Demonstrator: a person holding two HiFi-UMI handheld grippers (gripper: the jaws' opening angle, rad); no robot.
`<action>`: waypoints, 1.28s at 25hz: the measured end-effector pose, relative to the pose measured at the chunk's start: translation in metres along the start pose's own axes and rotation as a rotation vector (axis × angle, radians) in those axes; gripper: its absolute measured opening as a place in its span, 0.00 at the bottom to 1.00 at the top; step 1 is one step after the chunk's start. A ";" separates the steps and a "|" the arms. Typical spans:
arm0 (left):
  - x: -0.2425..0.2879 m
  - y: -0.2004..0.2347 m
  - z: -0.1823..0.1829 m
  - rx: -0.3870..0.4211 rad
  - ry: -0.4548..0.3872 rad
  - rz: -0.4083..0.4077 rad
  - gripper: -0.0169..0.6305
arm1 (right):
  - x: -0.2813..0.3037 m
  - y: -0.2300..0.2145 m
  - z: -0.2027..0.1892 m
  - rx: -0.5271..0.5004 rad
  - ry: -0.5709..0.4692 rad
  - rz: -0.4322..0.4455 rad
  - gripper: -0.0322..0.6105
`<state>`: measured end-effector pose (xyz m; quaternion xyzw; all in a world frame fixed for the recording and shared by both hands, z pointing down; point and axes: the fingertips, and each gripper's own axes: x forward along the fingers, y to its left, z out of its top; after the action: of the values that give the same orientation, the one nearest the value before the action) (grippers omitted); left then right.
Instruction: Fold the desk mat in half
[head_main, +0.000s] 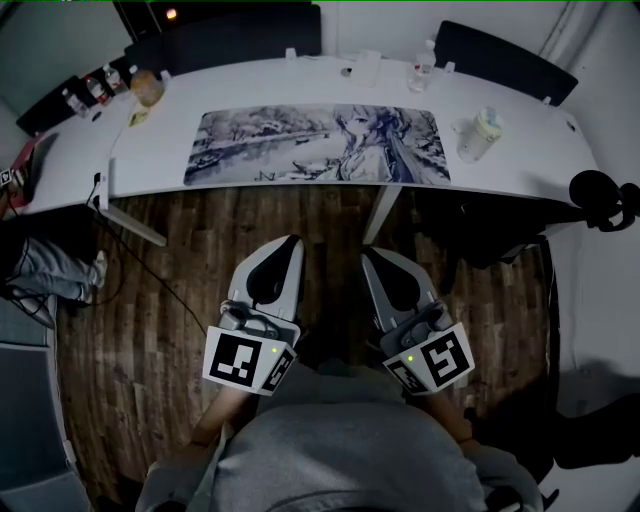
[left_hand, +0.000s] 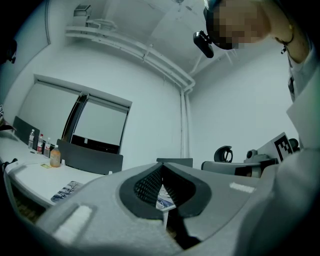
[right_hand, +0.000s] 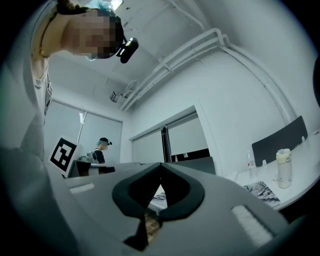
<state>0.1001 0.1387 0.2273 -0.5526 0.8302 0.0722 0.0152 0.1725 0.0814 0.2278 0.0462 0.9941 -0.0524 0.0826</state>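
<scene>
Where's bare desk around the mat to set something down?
Bare desk left of the mat, in front of the jar; a strip behind the mat's left half; and right of the cup. Crowded: the far-left bottles, and near the bottle behind the mat's right half.

This looks like an office or meeting room. A long white desk (head_main: 520, 140) runs across the top of the head view, with dark chairs (head_main: 245, 35) pushed in behind it. A printed desk mat (head_main: 316, 145) lies on it, and drink bottles (head_main: 422, 70) stand near its far edge. The floor (head_main: 180, 300) is wood-pattern plank. At centre left of the left gripper view, roller blinds (left_hand: 100, 122) cover the windows, and white pipes (left_hand: 135, 50) run under the plain ceiling
</scene>
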 end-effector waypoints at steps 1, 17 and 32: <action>0.004 0.001 -0.001 0.003 0.001 0.002 0.02 | 0.002 -0.003 0.000 0.001 -0.002 0.002 0.05; 0.025 0.018 -0.003 0.001 0.006 0.027 0.02 | 0.025 -0.018 -0.004 -0.005 0.012 0.030 0.05; 0.021 0.028 -0.007 -0.005 0.014 0.066 0.02 | 0.036 -0.017 -0.011 0.015 0.018 0.060 0.05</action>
<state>0.0670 0.1291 0.2348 -0.5253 0.8479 0.0710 0.0056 0.1336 0.0689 0.2338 0.0769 0.9926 -0.0568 0.0749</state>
